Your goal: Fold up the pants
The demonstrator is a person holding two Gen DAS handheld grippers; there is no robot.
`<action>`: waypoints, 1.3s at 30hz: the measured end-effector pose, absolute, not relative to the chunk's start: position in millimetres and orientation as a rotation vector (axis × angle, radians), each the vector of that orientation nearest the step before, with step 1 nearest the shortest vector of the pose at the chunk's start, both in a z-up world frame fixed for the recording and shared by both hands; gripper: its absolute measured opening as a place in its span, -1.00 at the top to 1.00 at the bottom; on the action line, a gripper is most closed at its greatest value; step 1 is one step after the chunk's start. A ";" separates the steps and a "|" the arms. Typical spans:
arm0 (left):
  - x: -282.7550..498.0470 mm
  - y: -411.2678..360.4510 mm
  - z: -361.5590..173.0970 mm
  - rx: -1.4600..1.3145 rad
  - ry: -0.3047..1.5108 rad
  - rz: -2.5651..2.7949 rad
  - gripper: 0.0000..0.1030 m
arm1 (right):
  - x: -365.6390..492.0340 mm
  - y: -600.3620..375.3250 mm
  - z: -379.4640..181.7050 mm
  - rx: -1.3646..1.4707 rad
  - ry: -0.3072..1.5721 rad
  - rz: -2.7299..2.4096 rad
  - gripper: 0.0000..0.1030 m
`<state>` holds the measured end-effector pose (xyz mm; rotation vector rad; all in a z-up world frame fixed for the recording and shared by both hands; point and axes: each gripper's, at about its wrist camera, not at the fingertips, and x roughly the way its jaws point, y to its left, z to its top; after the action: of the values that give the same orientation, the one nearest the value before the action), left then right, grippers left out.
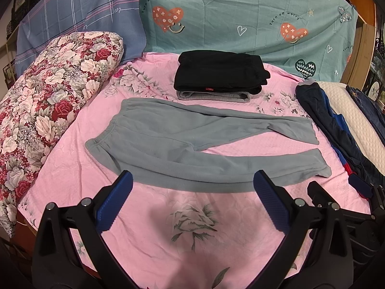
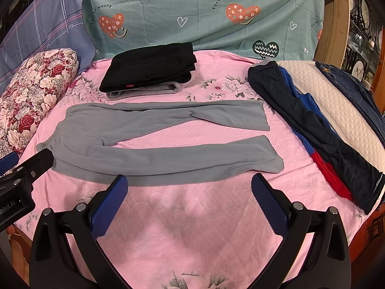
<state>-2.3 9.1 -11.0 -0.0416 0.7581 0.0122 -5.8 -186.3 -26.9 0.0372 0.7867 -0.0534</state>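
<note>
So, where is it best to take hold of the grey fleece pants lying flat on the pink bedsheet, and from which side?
Probably the grey fleece pants are best gripped along the near leg's outer edge: left gripper near the waistband, right gripper near the cuff. Come from the near side. That edge lies straight and closest to both open grippers, so it can fold onto the far leg.

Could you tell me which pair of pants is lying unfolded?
The grey-blue pants, spread flat with legs apart; the black pants sit folded on a stack.

A pair of grey fleece pants (image 1: 182,142) (image 2: 154,139) is laid flat and unfolded, waistband turned to the left. The two legs are spread apart in a narrow V, cuffs directed rightward.
</note>
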 end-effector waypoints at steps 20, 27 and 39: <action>108.1 200.8 -99.4 -0.482 1.129 0.139 -0.94 | 2.9 -254.8 -101.1 0.101 0.981 -0.191 -0.97; 126.3 235.3 -129.6 -0.647 1.196 0.119 0.05 | -1.3 -248.2 -94.6 0.070 0.953 -0.177 -0.97; 101.4 252.0 -106.3 -0.648 1.005 0.202 0.94 | 0.2 -278.9 -80.9 0.110 0.931 -0.212 -0.97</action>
<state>101.4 252.0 -106.3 -0.6478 1.0051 0.2016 0.2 -278.9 -80.9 0.1102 0.9307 -0.2119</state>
